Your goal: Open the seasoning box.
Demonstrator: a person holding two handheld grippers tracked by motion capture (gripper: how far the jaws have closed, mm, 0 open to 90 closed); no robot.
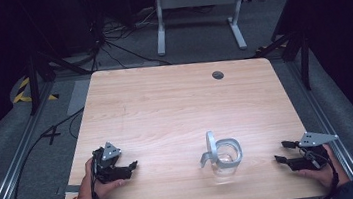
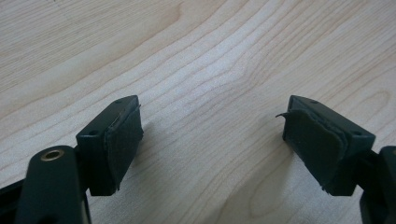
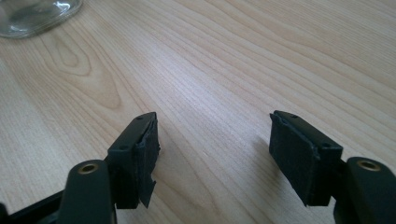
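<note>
A clear glass jar (image 1: 223, 162) with a hinged lid stands upright on the wooden worktop (image 1: 165, 106), near the front edge and a little right of centre. Its lid (image 1: 210, 146) is swung open and stands nearly on edge at the jar's left side, so the mouth faces up. The left hand-held gripper (image 1: 131, 167) rests low on the worktop at the front left, held in the person's left hand (image 1: 96, 181), pointing right toward the jar; its jaws stand apart with bare wood between them. The right hand-held gripper (image 1: 281, 152) lies at the front right in the right hand (image 1: 323, 171), pointing left toward the jar, jaws likewise apart and holding nothing. The jar's base (image 3: 32, 16) shows at the upper left corner of the right gripper view.
</note>
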